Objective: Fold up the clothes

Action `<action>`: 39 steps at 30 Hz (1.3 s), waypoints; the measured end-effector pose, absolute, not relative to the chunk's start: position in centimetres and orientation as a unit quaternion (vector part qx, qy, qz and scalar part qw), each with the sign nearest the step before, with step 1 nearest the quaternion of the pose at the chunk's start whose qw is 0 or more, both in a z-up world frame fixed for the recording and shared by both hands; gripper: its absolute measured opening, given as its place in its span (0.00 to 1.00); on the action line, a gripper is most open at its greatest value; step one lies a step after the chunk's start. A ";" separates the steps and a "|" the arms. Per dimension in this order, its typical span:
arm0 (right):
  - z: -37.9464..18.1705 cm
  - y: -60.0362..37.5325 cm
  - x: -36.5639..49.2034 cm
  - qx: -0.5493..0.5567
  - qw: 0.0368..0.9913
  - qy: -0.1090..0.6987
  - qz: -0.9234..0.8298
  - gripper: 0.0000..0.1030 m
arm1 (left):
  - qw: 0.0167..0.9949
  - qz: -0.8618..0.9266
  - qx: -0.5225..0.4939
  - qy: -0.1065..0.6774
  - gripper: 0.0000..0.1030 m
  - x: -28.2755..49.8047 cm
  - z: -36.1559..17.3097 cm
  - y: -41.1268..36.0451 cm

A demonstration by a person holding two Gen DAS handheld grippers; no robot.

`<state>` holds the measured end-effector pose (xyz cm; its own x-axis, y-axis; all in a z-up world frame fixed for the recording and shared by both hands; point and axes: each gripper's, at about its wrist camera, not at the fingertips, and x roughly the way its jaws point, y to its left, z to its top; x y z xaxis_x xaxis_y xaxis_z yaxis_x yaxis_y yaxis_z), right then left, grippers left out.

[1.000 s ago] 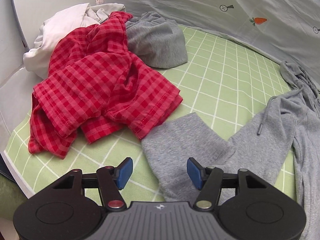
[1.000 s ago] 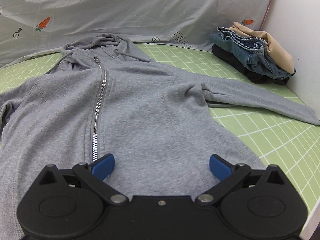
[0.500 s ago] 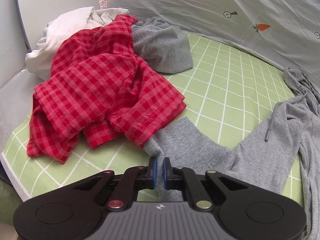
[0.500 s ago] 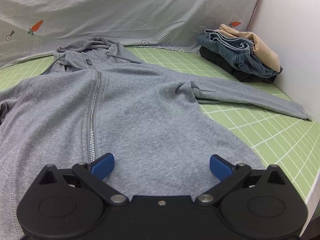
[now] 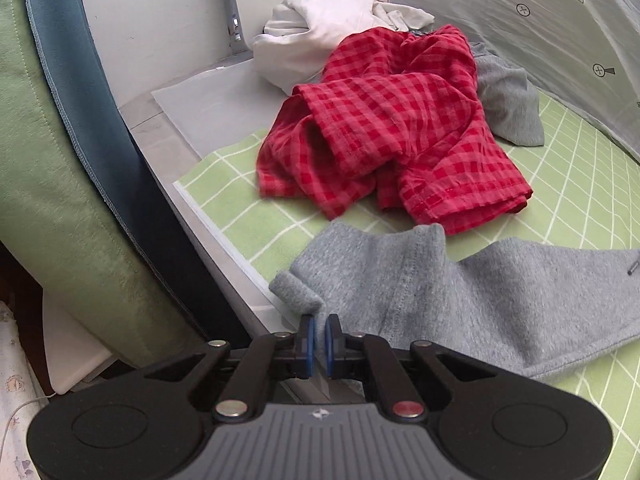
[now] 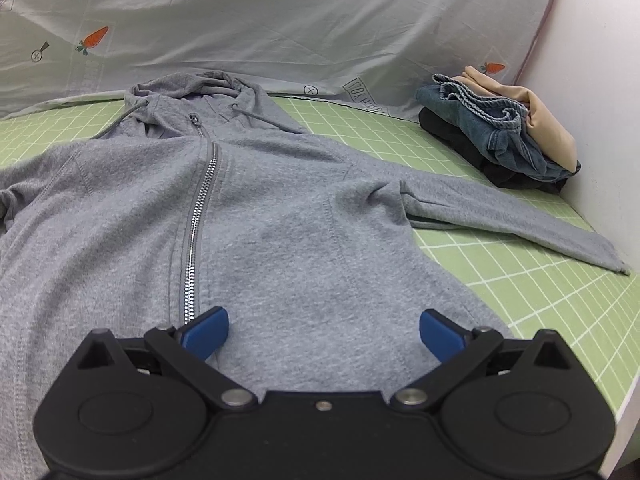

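In the left wrist view, the left gripper (image 5: 318,334) has its two blue pads pressed close together. They pinch the end of a gray sleeve (image 5: 420,280). The sleeve end is lifted and bunched up right at the pads. It lies near the edge of the green checked mat (image 5: 580,168). Just behind the sleeve sits a crumpled red checked shirt (image 5: 400,128), touching it. Behind the shirt are a white cloth (image 5: 316,28) and a small gray cloth (image 5: 508,100). A green and blue cushion (image 5: 60,140) stands at the left.

In the right wrist view, the right gripper (image 6: 322,330) has its blue pads far apart, with nothing pinched. It hangs just over the bottom part of the gray hoodie (image 6: 260,208). The hoodie lies flat on the mat (image 6: 540,288), zipped up, with its hood at the far end. One sleeve (image 6: 520,224) stretches out to the right. A pile of folded clothes (image 6: 500,140) sits in the far right corner. A gray sheet with carrots (image 6: 280,20) hangs behind.
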<state>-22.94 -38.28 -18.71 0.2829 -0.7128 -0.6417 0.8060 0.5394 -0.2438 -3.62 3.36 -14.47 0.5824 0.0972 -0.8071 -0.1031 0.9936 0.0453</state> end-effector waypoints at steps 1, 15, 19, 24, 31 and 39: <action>-18.3 -38.4 -22.5 0.054 0.805 0.366 -0.464 1.00 | 0.890 0.056 -0.009 0.451 0.07 -3.8 -14.4 3.4; -13.4 -36.4 -10.5 0.046 0.905 0.310 -0.286 0.62 | 0.894 0.044 -0.005 0.446 0.07 -3.3 -13.9 3.1; -13.0 -38.7 -5.3 0.048 0.918 0.318 -0.233 0.46 | 0.893 0.036 0.002 0.450 0.08 -2.9 -14.1 3.0; -14.5 -42.7 0.8 0.113 0.909 0.347 -0.201 0.44 | 0.892 0.032 0.010 0.451 0.08 -2.7 -14.2 2.8; -17.0 -44.8 3.9 0.137 0.885 0.379 -0.234 0.47 | 0.889 0.044 0.008 0.457 0.08 -2.1 -14.3 2.5; -17.7 -48.2 5.8 0.142 0.889 0.353 -0.255 0.03 | 0.893 0.076 0.006 0.444 0.07 -1.2 -14.3 1.1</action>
